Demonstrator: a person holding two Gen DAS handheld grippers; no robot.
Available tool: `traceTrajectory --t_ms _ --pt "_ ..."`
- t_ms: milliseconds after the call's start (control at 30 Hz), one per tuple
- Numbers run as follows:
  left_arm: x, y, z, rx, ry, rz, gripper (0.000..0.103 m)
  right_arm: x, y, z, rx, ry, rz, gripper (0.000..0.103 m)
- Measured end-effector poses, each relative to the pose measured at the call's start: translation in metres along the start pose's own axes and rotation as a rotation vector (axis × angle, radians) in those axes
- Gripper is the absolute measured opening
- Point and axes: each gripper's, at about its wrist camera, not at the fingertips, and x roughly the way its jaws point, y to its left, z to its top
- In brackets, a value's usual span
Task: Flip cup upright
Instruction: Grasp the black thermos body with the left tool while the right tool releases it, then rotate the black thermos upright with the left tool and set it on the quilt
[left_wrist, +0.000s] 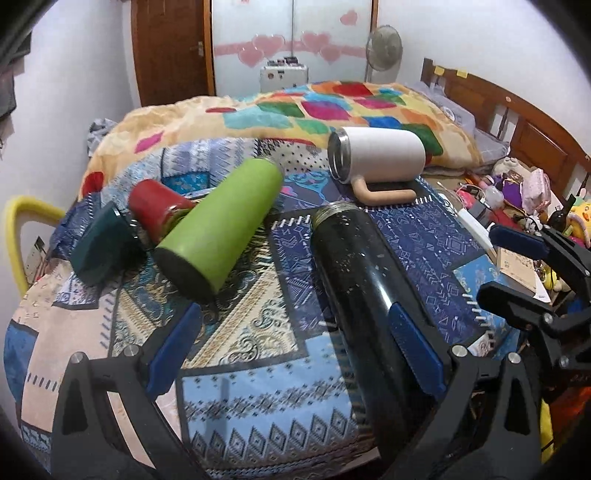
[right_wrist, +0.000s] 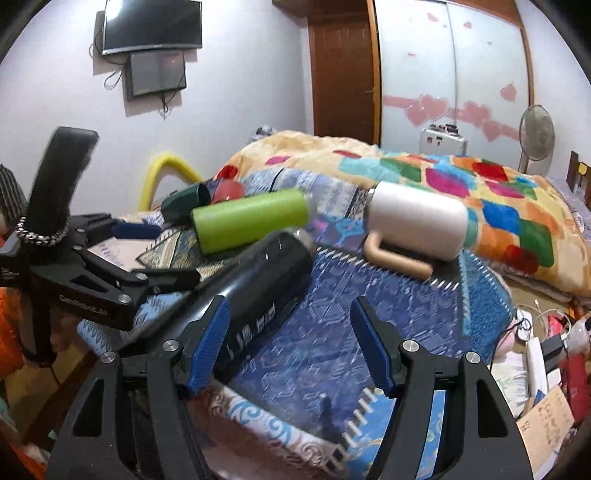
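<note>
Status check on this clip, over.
Left hand-held gripper and right one open. Black bottle lying down, ungrasped. Green bottle close by.

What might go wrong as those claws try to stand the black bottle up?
The black bottle is glossy and round, lying on a soft patterned blanket; it may roll or slip between the open left gripper and right gripper. Stood up, it may topple on the bedding. The green bottle lies close by and might get knocked.
</note>
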Motion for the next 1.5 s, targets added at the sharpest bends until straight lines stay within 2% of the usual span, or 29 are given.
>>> traceTrajectory --t_ms 200,433,567,733,933,1100,1233,1500 --pt "0.016 -0.018 0.020 0.004 0.072 -0.040 0.102 -0.001 -0.011 0.000 0.010 -0.028 -0.037 0.067" --pt "0.039 -0.050 0.025 0.105 0.142 -0.046 0.101 -0.002 -0.031 -0.005 0.044 -0.038 -0.057 0.067" --pt "0.051 -0.052 0.027 0.094 0.202 -0.081 0.090 -0.004 -0.039 -0.007 0.054 -0.043 -0.050 0.067" --pt "0.073 -0.053 0.025 0.095 0.298 -0.081 0.079 -0.001 -0.042 -0.010 0.054 -0.048 -0.040 0.067" --pt "0.074 -0.042 0.028 0.053 0.328 -0.110 0.075 0.003 -0.042 -0.014 0.060 -0.049 -0.023 0.068" --pt "0.063 -0.039 0.027 0.051 0.294 -0.095 0.069 0.003 -0.043 -0.013 0.060 -0.050 -0.018 0.068" --pt "0.037 -0.037 0.033 0.055 0.214 -0.089 0.064 0.000 -0.043 -0.011 0.054 -0.057 -0.021 0.068" --pt "-0.018 -0.033 0.041 0.066 0.071 -0.106 0.064 -0.014 -0.037 0.001 0.041 -0.105 -0.027 0.067"
